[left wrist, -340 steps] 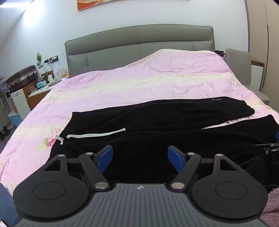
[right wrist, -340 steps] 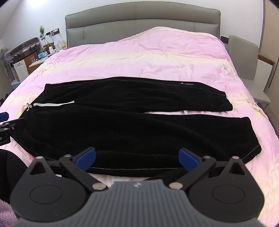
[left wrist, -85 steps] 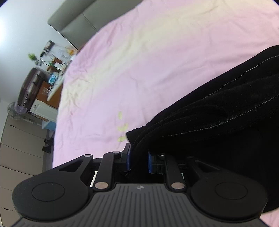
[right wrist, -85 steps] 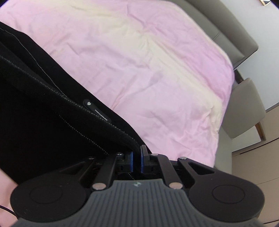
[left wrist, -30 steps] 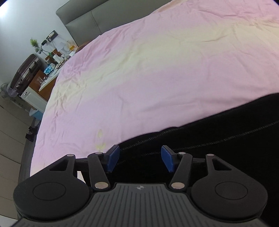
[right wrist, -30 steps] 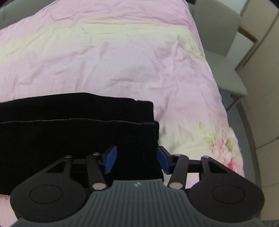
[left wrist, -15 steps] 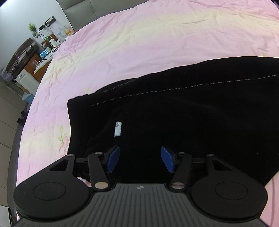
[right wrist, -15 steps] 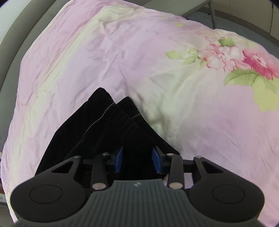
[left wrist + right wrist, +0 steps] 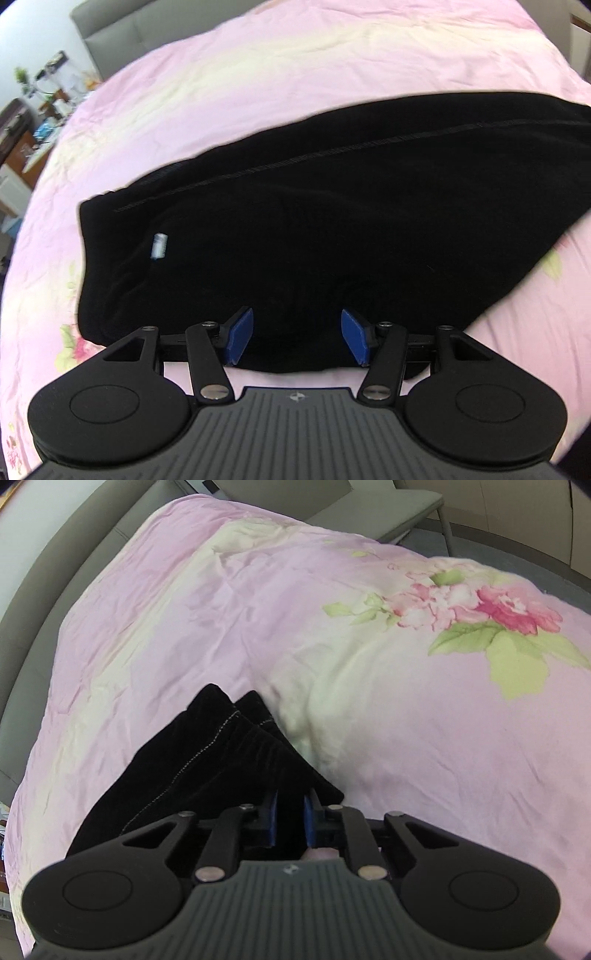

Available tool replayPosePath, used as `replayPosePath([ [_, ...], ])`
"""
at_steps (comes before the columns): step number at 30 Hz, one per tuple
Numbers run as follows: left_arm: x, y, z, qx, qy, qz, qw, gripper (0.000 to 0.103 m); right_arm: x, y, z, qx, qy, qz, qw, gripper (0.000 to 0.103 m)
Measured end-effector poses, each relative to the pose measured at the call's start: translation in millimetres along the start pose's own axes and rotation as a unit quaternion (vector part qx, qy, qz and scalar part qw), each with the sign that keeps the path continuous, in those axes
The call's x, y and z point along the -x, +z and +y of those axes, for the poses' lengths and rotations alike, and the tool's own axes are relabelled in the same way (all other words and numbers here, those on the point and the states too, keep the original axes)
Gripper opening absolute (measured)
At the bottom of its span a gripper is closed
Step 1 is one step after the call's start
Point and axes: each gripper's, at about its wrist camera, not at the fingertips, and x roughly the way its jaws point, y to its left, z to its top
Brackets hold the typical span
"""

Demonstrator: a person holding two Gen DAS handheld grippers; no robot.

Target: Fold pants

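The black pants [image 9: 332, 221] lie folded lengthwise on the pink bed cover [image 9: 258, 92], waist end at the left with a small white drawstring tip [image 9: 159, 246] showing. My left gripper [image 9: 297, 341] hovers open over the near edge of the pants, nothing between its blue pads. In the right wrist view the stacked leg cuffs [image 9: 221, 746] point away from me. My right gripper [image 9: 290, 821] is closing its jaws, and the black cuff fabric sits pinched between the narrow blue pads.
A grey headboard [image 9: 110, 48] and a cluttered nightstand [image 9: 33, 122] stand at the far left. A grey chair [image 9: 388, 509] stands beside the bed, past the floral print [image 9: 498, 609] on the cover. Pink cover stretches beyond the pants.
The left gripper drew back from the far edge, so the whole waist end now shows. The right gripper rolled, dropped toward the cuffs and narrowed its jaws onto them.
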Motion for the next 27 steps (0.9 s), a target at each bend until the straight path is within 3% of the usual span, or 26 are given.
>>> replayPosePath([
  [5,-3.9,-28.1,-18.3,-0.026,-0.018,0.009,0.9995,0.070,-1.6,-0.1,8.3,0.033,-0.020,0.000,0.999,0.009],
  [12,-19.9,-53.1,-42.6,0.007,-0.082,-0.004,0.9966,0.073,-1.2,-1.9,13.2,0.055,-0.031,-0.001,0.998,0.010],
  [15,-26.0,-53.6,-60.5,0.019,-0.036,-0.040,0.9984,0.072,-1.1,-2.3,14.7,0.057,-0.035,-0.001,0.998,0.010],
  [16,-31.5,-51.5,-67.4,0.017,-0.022,-0.040,0.9988,0.063,-0.9,-2.2,14.8,0.057,-0.036,0.000,0.998,0.010],
  [17,-34.6,-50.0,-72.2,0.018,-0.002,-0.044,0.9989,0.041,-0.7,-1.8,14.9,0.056,-0.037,0.001,0.998,0.010],
  [18,-36.7,-47.8,-76.4,0.022,0.024,-0.049,0.9983,0.033,-0.4,-1.5,15.1,0.056,-0.038,0.002,0.998,0.010],
  [20,-30.6,-42.8,-75.5,0.038,0.032,-0.060,0.9970,0.019,0.9,-1.0,17.1,0.058,-0.041,0.005,0.997,0.010],
  [23,4.6,-33.5,-56.8,0.067,0.014,-0.070,0.9951,0.015,7.6,3.9,22.4,0.062,-0.042,0.010,0.997,0.011],
  [27,22.4,-26.8,-38.2,0.085,-0.031,-0.008,0.9958,0.011,15.5,6.9,29.2,0.083,-0.042,0.013,0.996,0.011],
])
